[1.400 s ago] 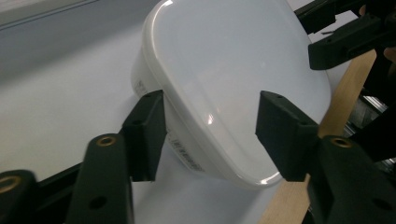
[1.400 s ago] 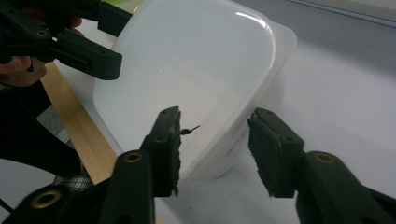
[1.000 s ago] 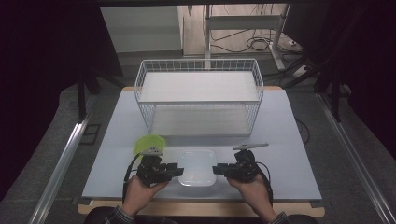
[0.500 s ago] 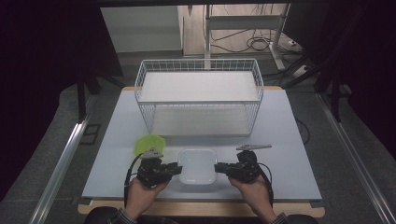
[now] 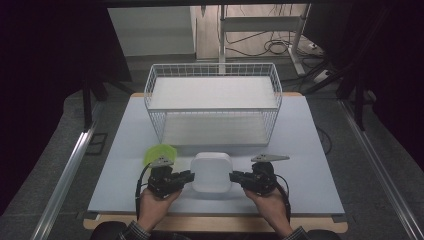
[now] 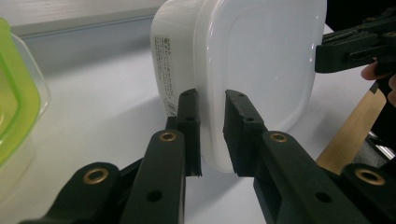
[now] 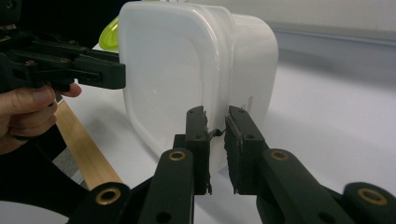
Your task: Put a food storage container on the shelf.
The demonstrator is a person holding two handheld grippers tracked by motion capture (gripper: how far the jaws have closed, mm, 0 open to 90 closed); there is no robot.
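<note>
A white plastic container (image 5: 212, 171) stands near the table's front edge, between my two grippers. My left gripper (image 5: 189, 176) meets it from the left. Its jaws have just been closing and now pinch the container's rim (image 6: 211, 100), beside the broad flat face (image 6: 261, 60). My right gripper (image 5: 234, 177) comes in from the right. Its jaws have also been closing, and they clamp the opposite rim (image 7: 215, 116) of the container (image 7: 173, 70). Each gripper view also shows the other gripper, the right one (image 6: 355, 46) and the left one (image 7: 93, 70), at the container's far side.
A green-lidded container (image 5: 159, 152) (image 6: 14, 107) lies just behind my left gripper. A white wire basket (image 5: 212, 107) stands at the back of the pale table (image 5: 310, 150). The table's wooden front edge (image 7: 84, 154) runs close under both hands.
Both grippers' jaws have closed onto the container's rims. The container's white face now shows fuller and brighter than one second ago. Both hands have kept their places.
</note>
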